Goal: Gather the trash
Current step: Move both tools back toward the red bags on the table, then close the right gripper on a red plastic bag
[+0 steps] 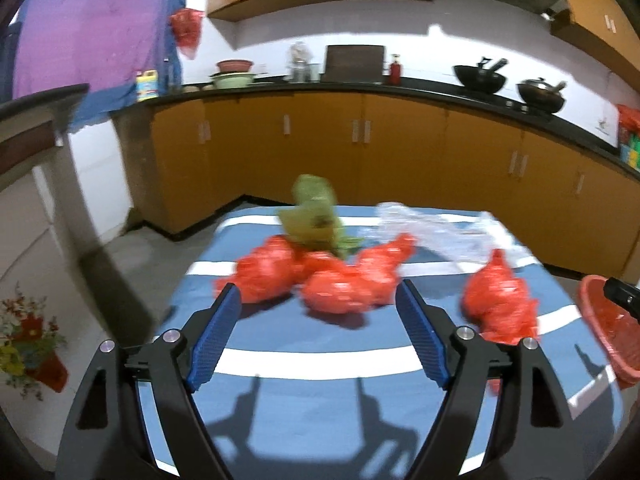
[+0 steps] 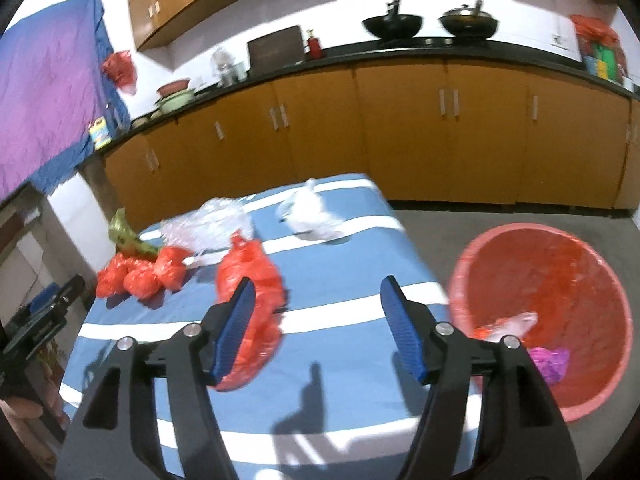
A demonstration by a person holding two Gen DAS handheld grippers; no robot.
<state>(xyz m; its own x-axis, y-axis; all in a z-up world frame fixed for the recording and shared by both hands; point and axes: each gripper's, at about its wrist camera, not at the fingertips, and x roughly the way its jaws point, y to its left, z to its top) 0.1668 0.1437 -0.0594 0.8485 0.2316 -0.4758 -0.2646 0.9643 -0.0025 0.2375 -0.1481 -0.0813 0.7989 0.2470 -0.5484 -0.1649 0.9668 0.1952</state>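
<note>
Both grippers reach empty toward trash on the blue-and-white striped bench (image 1: 320, 364).
Left gripper (image 1: 318, 300), jaws released, should straddle the clustered crumpled red plastic bags (image 1: 320, 280); right gripper (image 2: 318, 294), jaws released, takes the lone red plastic bag (image 2: 250, 280) beside the round red plastic basket (image 2: 560, 264).

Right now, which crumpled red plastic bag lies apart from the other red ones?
The lone crumpled red plastic bag nearest the red basket; the others huddle by the green wrapper.

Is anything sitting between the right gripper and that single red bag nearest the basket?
Nothing visible does. The right gripper is open and empty, and the single red bag lies just ahead, partly behind its left finger. The red basket stands on the floor beside the table.
</note>
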